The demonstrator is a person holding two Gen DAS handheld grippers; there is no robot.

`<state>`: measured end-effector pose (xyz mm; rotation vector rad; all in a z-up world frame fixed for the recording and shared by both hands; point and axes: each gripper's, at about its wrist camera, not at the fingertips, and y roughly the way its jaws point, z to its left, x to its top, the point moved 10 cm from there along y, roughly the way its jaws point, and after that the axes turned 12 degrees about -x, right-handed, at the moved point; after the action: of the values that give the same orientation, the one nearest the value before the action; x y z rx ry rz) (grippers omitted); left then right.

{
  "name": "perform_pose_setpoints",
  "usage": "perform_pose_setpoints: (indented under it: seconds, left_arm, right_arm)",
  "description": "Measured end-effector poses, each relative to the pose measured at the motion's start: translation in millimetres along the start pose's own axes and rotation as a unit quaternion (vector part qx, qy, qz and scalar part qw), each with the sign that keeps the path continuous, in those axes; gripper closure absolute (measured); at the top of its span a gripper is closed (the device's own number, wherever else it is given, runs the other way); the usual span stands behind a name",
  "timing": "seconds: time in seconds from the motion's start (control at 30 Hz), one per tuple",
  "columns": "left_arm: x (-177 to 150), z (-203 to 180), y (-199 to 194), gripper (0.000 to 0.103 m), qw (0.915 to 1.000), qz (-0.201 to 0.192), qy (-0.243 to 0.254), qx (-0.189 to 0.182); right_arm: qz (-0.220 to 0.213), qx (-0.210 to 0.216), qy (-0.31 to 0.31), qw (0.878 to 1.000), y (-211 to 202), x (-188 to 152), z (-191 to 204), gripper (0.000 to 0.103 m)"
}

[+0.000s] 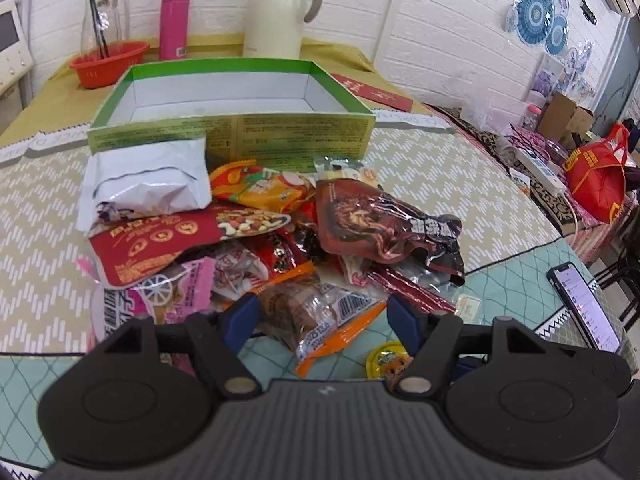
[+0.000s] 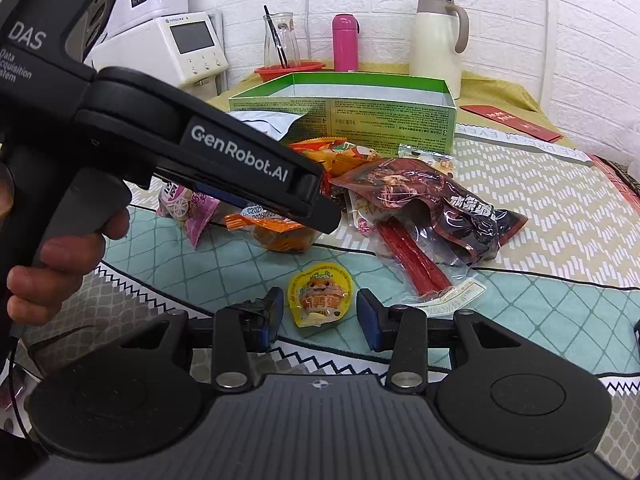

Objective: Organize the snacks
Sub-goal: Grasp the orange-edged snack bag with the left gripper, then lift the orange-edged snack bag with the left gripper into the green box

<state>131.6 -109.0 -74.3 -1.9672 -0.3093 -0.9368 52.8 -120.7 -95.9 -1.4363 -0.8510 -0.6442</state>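
The left tool [image 1: 322, 314] is open around the orange packet [image 1: 320, 316] at the near edge of the snack pile [image 1: 256, 232]. The right tool [image 2: 322, 316] is open around the small yellow snack [image 2: 321, 299] near the tabletop's front edge. The slippery wrappers may slide out, or a neighbouring packet may be dragged along.

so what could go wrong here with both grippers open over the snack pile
1. The left gripper brackets the orange-edged packet, which lies among other wrappers; closing may pinch a neighbour too.
2. The right gripper frames the small yellow pack, which lies flat on the cloth and might slip from the pads.
3. The green box sits behind the pile, so a low carry could drag packets.
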Motion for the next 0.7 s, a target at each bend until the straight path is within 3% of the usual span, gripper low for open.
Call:
perform_pose_setpoints:
  seconds: [0.13,0.2,0.33,0.37,0.4,0.47,0.6,0.7]
  left_arm:
    - [-2,-5,1,0.038,0.9997,0.008,0.020,-0.008]
    - [-2,-5,2,0.038,0.9996,0.008,0.025,-0.009]
    - [-4,-3,2,0.031,0.9997,0.002,0.024,-0.005]
    - [-6,-4,3,0.037,0.9996,0.006,0.027,-0.008]
    - [-8,-5,4,0.051,0.9994,0.012,0.030,-0.009]
    - [-10,-5,3,0.055,0.9993,0.011,0.035,-0.011]
    - [-9,-2,-7,0.077,0.9997,0.004,0.016,-0.019]
    - [-3,-5,-24,0.085,0.9995,-0.013,0.013,-0.027]
  right_arm:
    - [0.002,-0.006,-0.003,1.000,3,0,2,0.032]
    - [0.001,-0.011,-0.005,1.000,3,0,3,0.037]
    - [-0.003,-0.013,-0.006,1.000,2,-1,3,0.039]
    - [-0.003,-0.013,-0.006,1.000,2,-1,4,0.040]
    - [-0.003,-0.014,-0.006,1.000,2,-1,4,0.040]
    - [-0.003,-0.012,-0.004,1.000,0,-2,4,0.040]
    - [-0.016,-0.013,-0.006,1.000,-9,4,5,0.040]
    - [-0.029,-0.015,-0.010,0.999,-17,11,2,0.040]
